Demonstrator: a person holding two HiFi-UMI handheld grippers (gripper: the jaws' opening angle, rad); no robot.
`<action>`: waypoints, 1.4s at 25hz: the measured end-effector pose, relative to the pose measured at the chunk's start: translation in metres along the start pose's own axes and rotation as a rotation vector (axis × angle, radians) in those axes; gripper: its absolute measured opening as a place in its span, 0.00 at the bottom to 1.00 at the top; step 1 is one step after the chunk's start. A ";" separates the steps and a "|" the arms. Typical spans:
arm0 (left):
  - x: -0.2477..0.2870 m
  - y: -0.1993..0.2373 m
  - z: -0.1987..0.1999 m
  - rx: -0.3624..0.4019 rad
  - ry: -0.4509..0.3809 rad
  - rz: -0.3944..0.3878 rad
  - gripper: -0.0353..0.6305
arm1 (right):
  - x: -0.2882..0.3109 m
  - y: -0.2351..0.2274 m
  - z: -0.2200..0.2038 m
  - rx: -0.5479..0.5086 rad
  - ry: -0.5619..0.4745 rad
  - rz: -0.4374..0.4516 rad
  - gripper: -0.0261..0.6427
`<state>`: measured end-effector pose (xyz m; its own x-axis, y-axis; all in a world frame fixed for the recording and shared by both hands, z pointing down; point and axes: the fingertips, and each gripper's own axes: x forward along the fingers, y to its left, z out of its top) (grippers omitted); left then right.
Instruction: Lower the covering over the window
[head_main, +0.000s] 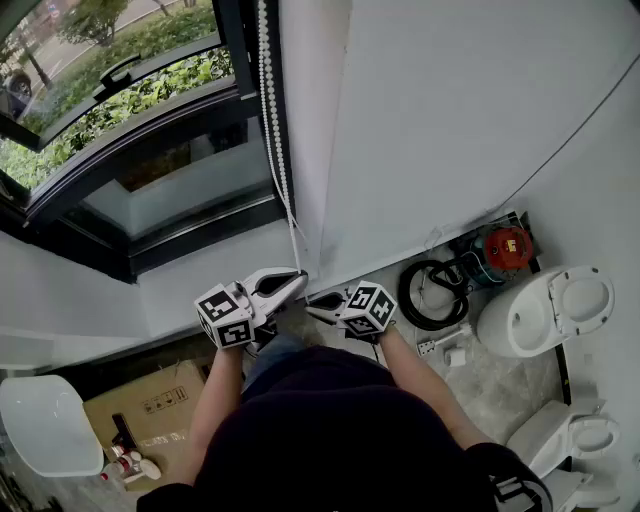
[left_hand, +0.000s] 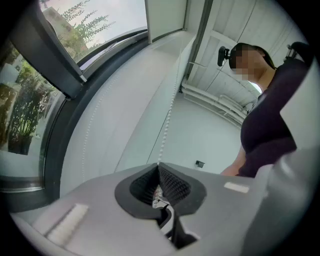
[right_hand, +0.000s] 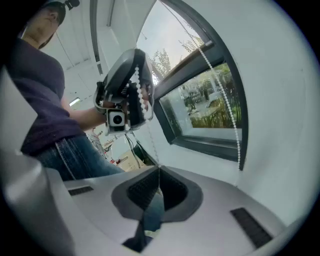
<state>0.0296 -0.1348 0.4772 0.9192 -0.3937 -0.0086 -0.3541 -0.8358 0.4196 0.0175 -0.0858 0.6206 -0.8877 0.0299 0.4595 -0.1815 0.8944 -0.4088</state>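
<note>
While greenery shows through the glass of the black-framed window (head_main: 170, 190) at far left, a person in a dark top (head_main: 340, 430) and blue jeans (head_main: 270, 355) stands close to the white wall (head_main: 450, 130) with a grey two-jaw gripper in each hand. A white beaded chain (head_main: 272, 130) hangs down the right edge of the window frame and runs to the two tools, which are held side by side. The left gripper (head_main: 298, 276) has its ribbed black pads pressed together on the chain, with beads showing between them and the strand rising straight from the tip. The right gripper (head_main: 314, 299), just to its right and tilted downward, is likewise clamped, and a thin strand of the same chain leads out of its closed tip. On the floor to the right sit white ceramic toilets (head_main: 545, 310), a coiled black hose (head_main: 430, 295) and a round red device (head_main: 507, 245). A brown cardboard box (head_main: 150, 400) lies near left. The covering itself cannot be made out.
</note>
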 end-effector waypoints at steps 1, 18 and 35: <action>0.000 0.002 0.000 0.004 -0.002 0.000 0.07 | 0.000 0.000 -0.001 0.003 -0.003 -0.003 0.06; -0.014 0.011 0.001 -0.007 -0.041 -0.021 0.07 | 0.011 0.013 0.006 0.015 -0.003 -0.042 0.06; -0.045 0.022 -0.030 -0.021 0.028 -0.068 0.07 | 0.011 0.024 0.063 -0.033 -0.154 -0.247 0.06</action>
<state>-0.0146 -0.1239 0.5138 0.9454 -0.3255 -0.0128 -0.2875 -0.8521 0.4374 -0.0231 -0.0921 0.5660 -0.8726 -0.2560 0.4160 -0.3883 0.8802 -0.2728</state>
